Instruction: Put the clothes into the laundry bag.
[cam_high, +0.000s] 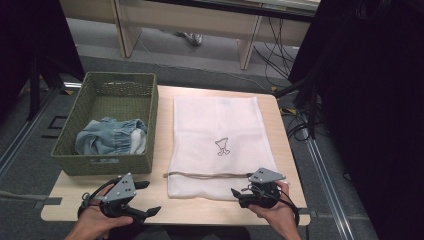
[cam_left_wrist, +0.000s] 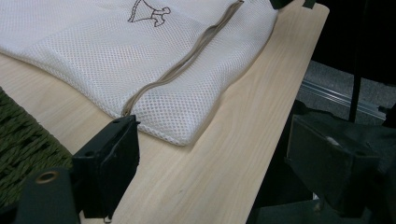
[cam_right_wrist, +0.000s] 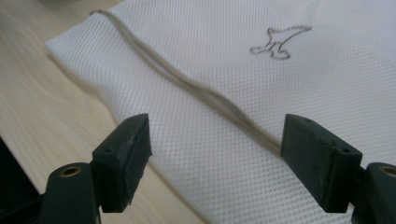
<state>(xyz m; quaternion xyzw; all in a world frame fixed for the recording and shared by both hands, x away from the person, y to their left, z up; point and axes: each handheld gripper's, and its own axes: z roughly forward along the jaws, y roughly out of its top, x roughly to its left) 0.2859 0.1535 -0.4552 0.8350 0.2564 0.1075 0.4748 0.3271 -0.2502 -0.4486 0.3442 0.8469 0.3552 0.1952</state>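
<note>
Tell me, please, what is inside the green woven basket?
Crumpled light-blue denim clothing lies inside the basket. Whatever may be under it is covered.

White mesh laundry bag (cam_high: 215, 135) with a beige zip (cam_high: 207, 175) and dark outline figure (cam_high: 222, 146); olive woven basket (cam_high: 75, 162) holding faded blue denim (cam_high: 107, 136); pale wood-grain worktop (cam_high: 290, 165).

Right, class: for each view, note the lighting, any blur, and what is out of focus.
High view: the table is evenly lit, dark surroundings at both sides, whole picture slightly soft. Left gripper view: the mesh bag is sharp, with a dim floor beyond the table edge. Right gripper view: the bag's weave is crisp near the gripper, softer toward the top.
</note>
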